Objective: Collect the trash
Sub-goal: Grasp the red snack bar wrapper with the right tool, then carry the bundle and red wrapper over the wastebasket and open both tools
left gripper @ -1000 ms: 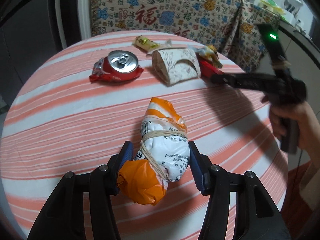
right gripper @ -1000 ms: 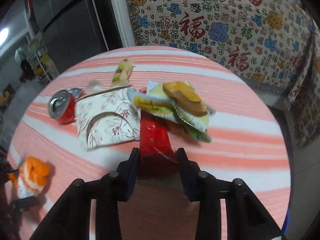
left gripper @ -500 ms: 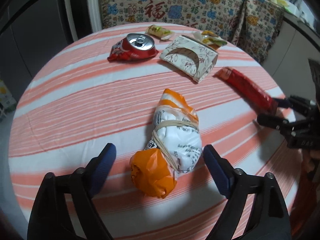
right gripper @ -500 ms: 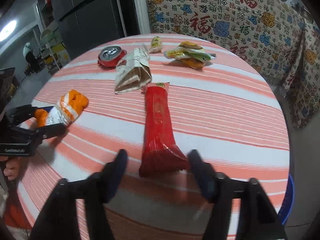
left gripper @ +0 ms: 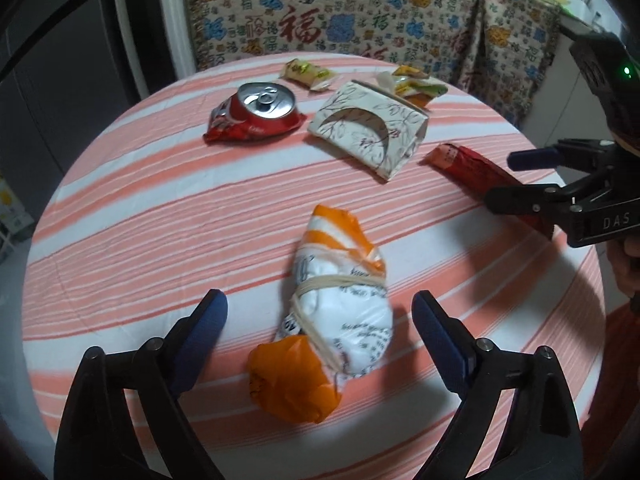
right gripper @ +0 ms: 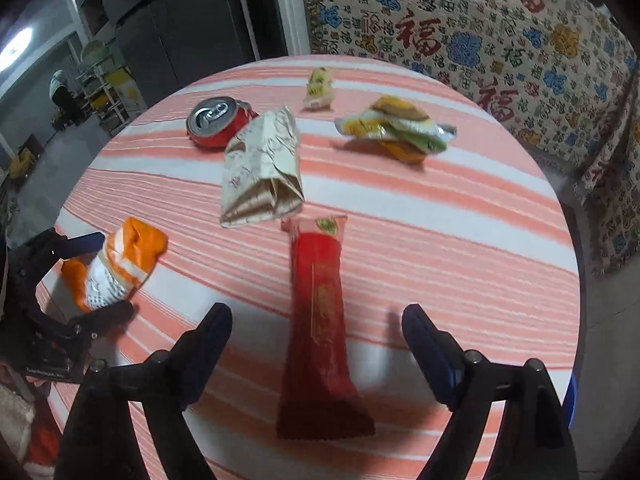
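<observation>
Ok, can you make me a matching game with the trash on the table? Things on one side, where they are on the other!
Things:
1. crushed can
2. red wrapper
3. orange and white bag
4. flowery paper box

Places:
A. between the open left claw fingers
B. middle of the table, near the can
C. far left side
D. between the right claw fingers, which are opening

Pairs: 1-C, 2-D, 3-A, 4-B

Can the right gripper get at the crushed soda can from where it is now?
Probably not directly: the flattened paper box lies between the right gripper and the crushed soda can, with the red wrapper under its opening jaws.
</observation>
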Demonstrator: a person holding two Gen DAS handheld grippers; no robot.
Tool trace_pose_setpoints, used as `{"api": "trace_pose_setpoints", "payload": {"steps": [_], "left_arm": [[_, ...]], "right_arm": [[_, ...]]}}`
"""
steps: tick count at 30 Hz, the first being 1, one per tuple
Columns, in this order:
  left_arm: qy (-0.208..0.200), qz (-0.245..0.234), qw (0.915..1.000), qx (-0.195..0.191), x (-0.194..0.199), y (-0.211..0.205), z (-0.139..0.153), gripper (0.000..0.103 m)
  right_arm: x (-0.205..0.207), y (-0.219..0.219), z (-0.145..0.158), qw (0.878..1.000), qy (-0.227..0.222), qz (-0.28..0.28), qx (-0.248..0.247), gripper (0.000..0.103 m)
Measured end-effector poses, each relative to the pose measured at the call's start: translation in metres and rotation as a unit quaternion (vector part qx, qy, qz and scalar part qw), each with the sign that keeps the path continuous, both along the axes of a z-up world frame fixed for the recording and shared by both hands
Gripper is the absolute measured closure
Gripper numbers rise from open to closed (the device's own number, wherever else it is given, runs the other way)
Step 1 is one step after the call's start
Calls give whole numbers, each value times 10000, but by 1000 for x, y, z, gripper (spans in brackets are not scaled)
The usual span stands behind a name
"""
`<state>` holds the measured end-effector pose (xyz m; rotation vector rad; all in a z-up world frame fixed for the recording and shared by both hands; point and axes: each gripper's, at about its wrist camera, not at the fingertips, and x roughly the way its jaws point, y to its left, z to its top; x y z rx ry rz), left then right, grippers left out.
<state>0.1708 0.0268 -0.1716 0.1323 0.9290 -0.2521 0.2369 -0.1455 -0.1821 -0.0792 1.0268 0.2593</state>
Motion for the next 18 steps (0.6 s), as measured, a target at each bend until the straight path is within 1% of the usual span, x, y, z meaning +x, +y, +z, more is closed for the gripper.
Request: {"api": "trace_pose_setpoints", "payload": {"steps": [1,2,3,4,5,7,12,14,18], "left_arm": [[32,-3,10000,25,2,-2,-2,14],[69,-10,10000,34,3,-4,-3,27],[19,3,10000,94,3,-5,-3,38],[-28,-24,9999,112,3,-6,-1,45],[-33,-52,10000,53,3,-6,2,47],[-151,-20,9998,-96,0,-5,10,50],[-348,-103,9981,-492,-8,-14,38,51],[-459,-211,9972,-556,-13,-25,51,51],[-599,-544,9946,-646,-17,-64,78,51]], "right_arm": [[1,4,1,10000,-28,56,-31,15],[2,6,0,9999,-62,76,-73,19],[2,9,-2,9999,-79,99,-117,49],[4,12,-5,9998,-38,131,-135,66],[4,13,-8,9998,59,123,-162,86],[-1,10,-7,9999,-23,42,-96,86],[-26,-6,18,9989,-343,-119,287,87],[-37,-15,25,9981,-427,-201,397,87],[-55,-43,42,9960,-543,-432,567,87]]}}
